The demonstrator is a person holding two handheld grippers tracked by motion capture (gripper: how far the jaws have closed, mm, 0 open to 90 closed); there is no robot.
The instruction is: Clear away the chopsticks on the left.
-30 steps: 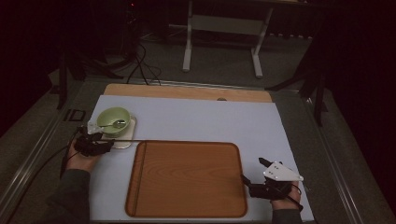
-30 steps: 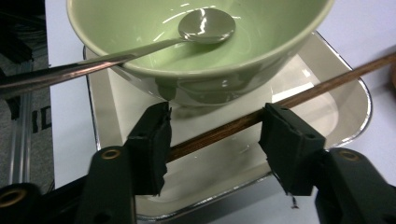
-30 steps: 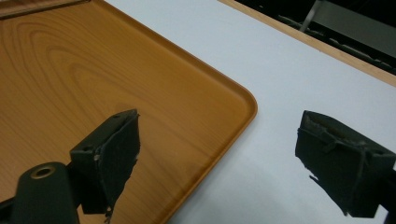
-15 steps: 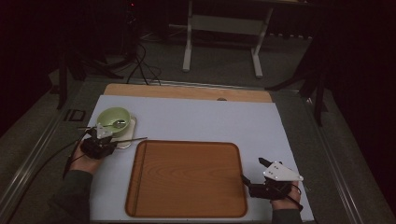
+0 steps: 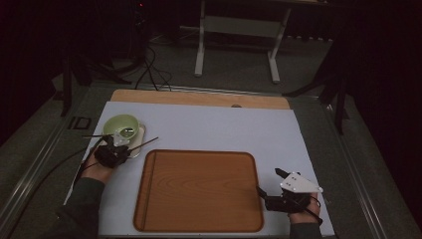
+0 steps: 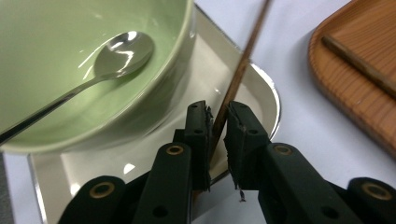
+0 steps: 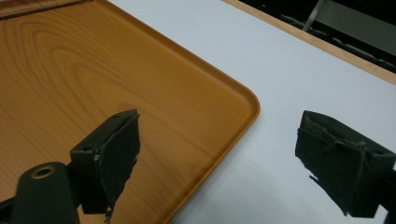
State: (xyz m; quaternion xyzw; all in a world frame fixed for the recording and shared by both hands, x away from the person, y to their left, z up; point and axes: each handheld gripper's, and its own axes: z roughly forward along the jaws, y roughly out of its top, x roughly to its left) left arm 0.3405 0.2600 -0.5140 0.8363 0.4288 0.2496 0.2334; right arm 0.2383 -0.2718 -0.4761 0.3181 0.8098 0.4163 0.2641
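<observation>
Left gripper (image 6: 216, 126): jaws just closing, nearly pinched on a chopstick (image 6: 238, 77) beside the green bowl (image 6: 93, 70) (spoon (image 6: 116, 49) inside). Lift judged barely begun, carrying remains. Right gripper (image 7: 217, 158): wide open, holding nothing, well right of the bowl over the tray's (image 7: 140, 70) corner.

— What covers the table (image 5: 199, 97)?
— A pale sheet (image 5: 219, 129). A wooden tray (image 5: 199, 191) lies on it between the two tongs, its corner under the right tongs (image 7: 217, 158).
— And by the left tongs (image 6: 217, 130)?
— A small silvery plate (image 6: 261, 93) just ahead of them, beside the tray.
</observation>
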